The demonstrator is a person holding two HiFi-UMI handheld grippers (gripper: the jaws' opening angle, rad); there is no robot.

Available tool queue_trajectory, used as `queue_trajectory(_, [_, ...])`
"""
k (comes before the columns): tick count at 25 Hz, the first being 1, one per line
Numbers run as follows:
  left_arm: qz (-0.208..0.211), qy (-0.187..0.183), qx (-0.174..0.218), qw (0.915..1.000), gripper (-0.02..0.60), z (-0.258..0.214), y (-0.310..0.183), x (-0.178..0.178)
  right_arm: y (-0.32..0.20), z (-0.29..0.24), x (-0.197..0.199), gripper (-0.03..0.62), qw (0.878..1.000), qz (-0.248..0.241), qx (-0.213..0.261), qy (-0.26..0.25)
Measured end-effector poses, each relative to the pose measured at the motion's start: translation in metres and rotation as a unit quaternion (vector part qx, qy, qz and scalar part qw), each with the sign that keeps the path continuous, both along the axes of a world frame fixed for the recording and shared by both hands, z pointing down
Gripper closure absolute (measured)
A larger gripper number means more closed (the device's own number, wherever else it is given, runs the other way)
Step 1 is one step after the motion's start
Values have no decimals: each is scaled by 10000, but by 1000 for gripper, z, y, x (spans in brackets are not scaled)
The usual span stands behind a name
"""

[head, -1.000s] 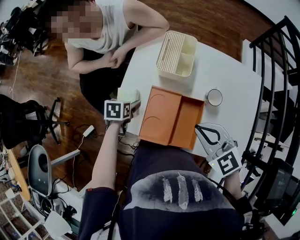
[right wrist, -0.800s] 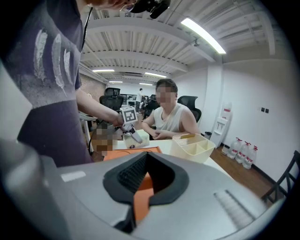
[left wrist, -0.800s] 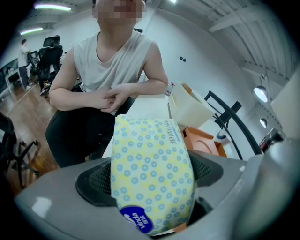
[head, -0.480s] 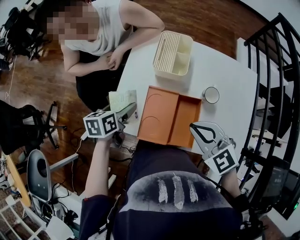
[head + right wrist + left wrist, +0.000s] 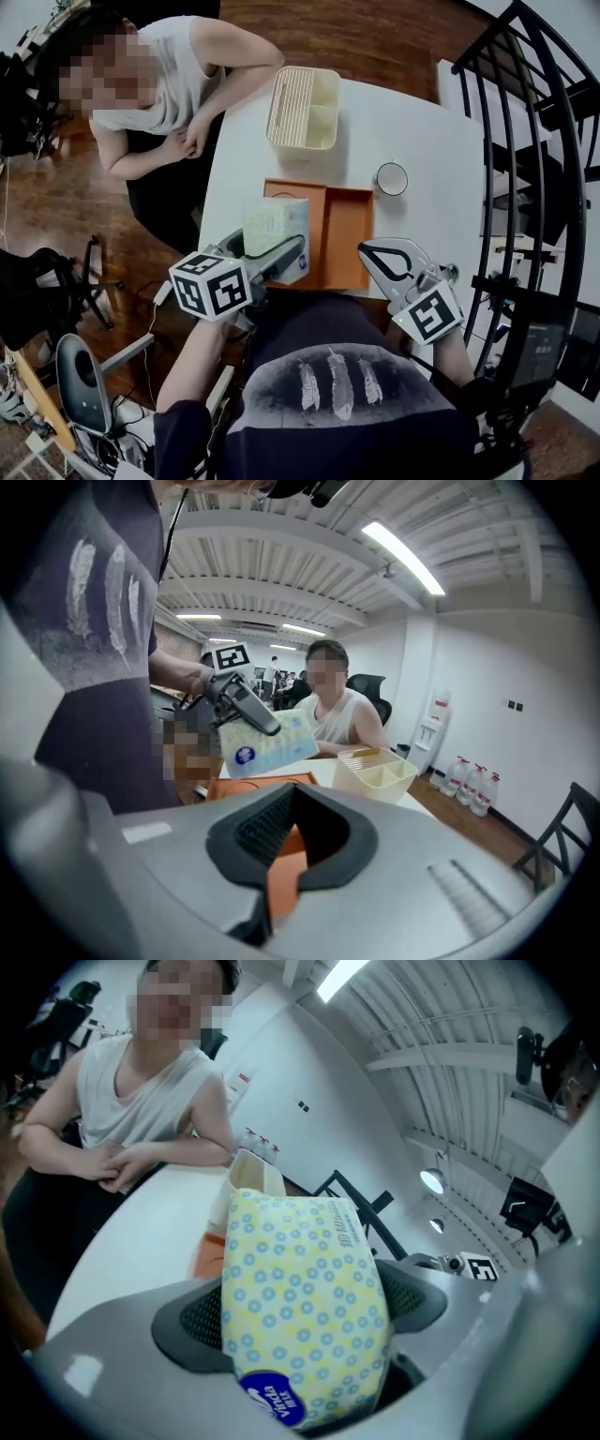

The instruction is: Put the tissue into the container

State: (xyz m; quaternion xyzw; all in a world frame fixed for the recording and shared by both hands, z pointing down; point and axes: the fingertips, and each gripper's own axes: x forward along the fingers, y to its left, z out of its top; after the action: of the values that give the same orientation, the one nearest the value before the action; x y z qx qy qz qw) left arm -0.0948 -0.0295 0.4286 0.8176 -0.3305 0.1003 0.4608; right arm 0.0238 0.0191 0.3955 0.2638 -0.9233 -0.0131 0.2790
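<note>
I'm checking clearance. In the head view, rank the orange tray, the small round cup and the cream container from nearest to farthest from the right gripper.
From the right gripper:
1. orange tray, right beside its jaws, ahead-left.
2. small round cup, farther ahead, mid-table.
3. cream container, at the table's far side, to the left.

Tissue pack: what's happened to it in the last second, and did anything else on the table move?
The left gripper, shut on the tissue pack, lifted it off the left edge of the table and carried it right, toward the orange tray. The right gripper, the tray, the cream box and the cup stayed put.
</note>
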Motion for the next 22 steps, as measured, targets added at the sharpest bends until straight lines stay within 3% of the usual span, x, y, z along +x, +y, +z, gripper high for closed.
queue_trajectory(3, [264, 362, -222, 9987, 132, 2, 3, 43, 2, -1, 11, 591, 9999, 126, 11, -6])
queue_trajectory(8, [228, 702, -677, 9950, 132, 22, 2, 101, 10, 2, 32, 591, 9995, 313, -47, 62])
queue_trajectory(14, [354, 398, -935, 9942, 130, 51, 11, 137, 19, 6, 56, 592, 9990, 424, -107, 96])
queue_trajectory(19, [234, 74, -963, 9950, 129, 69, 15, 144, 23, 9, 68, 591, 9987, 481, -173, 89])
queue_trajectory(22, [172, -307, -962, 9947, 127, 85, 18, 144, 26, 11, 67, 591, 9990, 392, -214, 42])
